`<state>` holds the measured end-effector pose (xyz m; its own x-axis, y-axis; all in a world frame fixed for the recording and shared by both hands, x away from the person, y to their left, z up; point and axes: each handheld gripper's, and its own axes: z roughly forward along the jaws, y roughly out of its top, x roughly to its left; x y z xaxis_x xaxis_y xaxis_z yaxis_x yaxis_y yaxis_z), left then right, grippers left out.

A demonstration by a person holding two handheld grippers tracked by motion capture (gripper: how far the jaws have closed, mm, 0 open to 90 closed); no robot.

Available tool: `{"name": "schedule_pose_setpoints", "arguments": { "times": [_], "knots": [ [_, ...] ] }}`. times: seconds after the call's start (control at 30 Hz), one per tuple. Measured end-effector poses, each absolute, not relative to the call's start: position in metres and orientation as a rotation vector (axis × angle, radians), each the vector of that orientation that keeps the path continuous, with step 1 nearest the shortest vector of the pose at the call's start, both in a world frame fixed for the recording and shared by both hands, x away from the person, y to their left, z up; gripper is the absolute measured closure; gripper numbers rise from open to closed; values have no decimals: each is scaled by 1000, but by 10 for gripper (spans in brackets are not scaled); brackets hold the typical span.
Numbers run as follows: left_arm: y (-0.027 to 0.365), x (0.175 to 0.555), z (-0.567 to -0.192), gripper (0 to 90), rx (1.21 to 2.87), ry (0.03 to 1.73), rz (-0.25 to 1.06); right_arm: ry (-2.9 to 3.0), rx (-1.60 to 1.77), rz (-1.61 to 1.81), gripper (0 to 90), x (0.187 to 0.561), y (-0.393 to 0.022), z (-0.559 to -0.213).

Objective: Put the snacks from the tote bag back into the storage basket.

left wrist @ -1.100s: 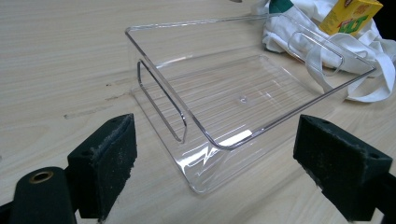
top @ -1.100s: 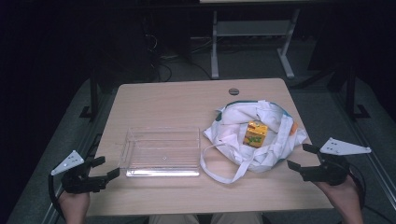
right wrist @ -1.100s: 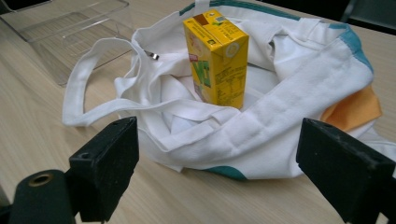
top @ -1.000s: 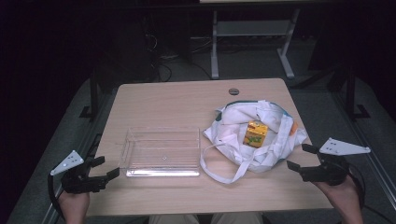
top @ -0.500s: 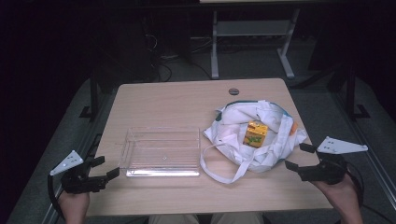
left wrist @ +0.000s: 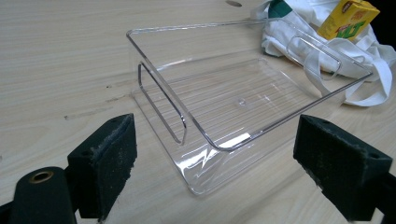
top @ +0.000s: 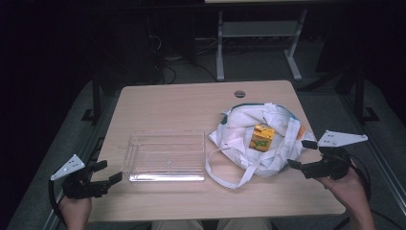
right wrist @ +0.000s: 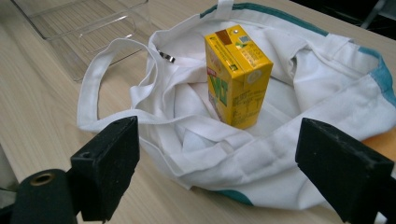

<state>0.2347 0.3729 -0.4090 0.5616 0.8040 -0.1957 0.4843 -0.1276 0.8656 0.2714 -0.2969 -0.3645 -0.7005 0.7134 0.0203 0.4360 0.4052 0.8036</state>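
I am holding my right gripper (top: pixel 302 154) with its jaws wide apart and nothing between them, just off the edge of the white cloth bag (top: pixel 242 132) and pointing at it. Inside the bag the yellow juice carton (top: pixel 262 137) is standing upright on the crumpled fabric, in the bag's open mouth. My left gripper (top: pixel 106 172) is also gaping open and empty, sitting beside the clear plastic tray (top: pixel 165 141), which is lying just beside the bag on the side away from my right hand, with the bag's loose strap (right wrist: pixel 95 88) looping toward it. I am judging the carton the risk: it is resting on soft folds, so a pad brushing it could tip it over, or the jaws could pinch cloth along with it and drag the bag.
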Motion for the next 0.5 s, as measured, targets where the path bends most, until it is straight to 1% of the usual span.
{"name": "schedule_pose_setpoints", "arguments": {
  "times": [0.5],
  "knots": [
    [374, 234, -409, 130, 1756, 1071, 384, 2437, 944, 1115, 136, 301, -276, -351]
  ]
}}
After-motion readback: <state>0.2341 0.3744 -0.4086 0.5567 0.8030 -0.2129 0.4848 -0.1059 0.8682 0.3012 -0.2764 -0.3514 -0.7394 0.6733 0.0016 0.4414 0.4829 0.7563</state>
